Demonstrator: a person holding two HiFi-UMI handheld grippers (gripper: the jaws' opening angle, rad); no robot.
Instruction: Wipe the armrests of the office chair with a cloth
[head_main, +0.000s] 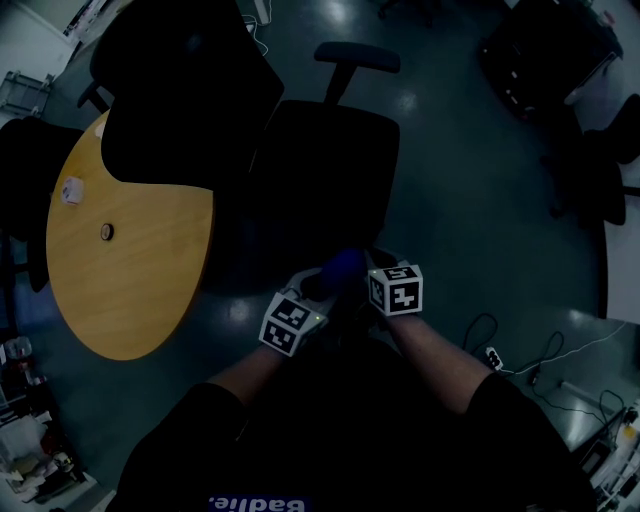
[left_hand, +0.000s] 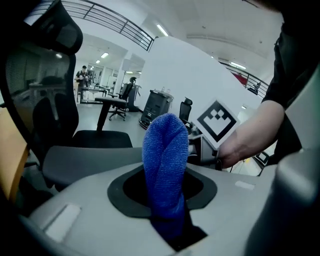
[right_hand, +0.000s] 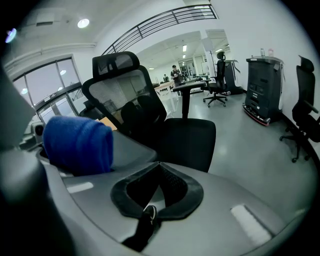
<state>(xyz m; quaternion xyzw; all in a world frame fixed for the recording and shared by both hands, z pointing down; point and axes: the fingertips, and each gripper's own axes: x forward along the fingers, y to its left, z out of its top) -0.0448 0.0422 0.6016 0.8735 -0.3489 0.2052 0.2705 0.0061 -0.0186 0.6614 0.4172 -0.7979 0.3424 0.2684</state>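
Observation:
My left gripper (left_hand: 165, 172) is shut on a folded blue cloth (left_hand: 165, 150) that stands up out of its jaws. In the head view the cloth (head_main: 345, 265) shows between the left gripper (head_main: 312, 292) and the right gripper (head_main: 372, 268), which are held close together. The right gripper (right_hand: 159, 165) is shut with nothing in it, and the cloth (right_hand: 77, 144) is at its left. A grey armrest pad (left_hand: 85, 160) lies just beyond the cloth. The black office chair (head_main: 325, 165) is straight ahead, with its far armrest (head_main: 357, 57) raised on a post.
A round wooden table (head_main: 125, 265) is at the left, with a second black chair (head_main: 180, 80) pushed against it. More dark chairs (head_main: 600, 170) and a black cabinet (head_main: 545, 50) are at the right. Cables and a power strip (head_main: 495, 357) lie on the floor beside me.

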